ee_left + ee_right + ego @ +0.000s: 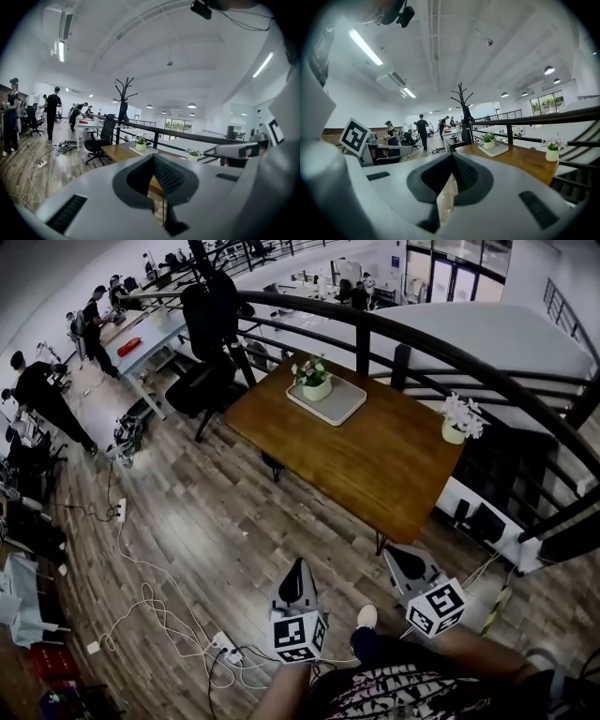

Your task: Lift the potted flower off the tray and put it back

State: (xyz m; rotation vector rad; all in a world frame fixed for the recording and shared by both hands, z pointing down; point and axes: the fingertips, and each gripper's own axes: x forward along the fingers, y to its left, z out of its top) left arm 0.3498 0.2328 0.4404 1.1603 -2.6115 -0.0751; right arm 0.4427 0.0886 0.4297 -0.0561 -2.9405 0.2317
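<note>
We are holding the left gripper (298, 566) and right gripper (399, 555) shut and empty at bottom centre, risking unopened jaws toppling the potted flower (316, 381) on its tray (345, 405), upper centre.

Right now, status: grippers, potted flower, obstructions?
Left gripper and right gripper shut, empty, short of the table. Potted flower upright on tray. Nothing in the way.

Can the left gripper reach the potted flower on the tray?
Probably not: the left gripper hangs short of the table, jaws shut; the potted flower stands on the tray at the far side. Path looks clear.
</note>
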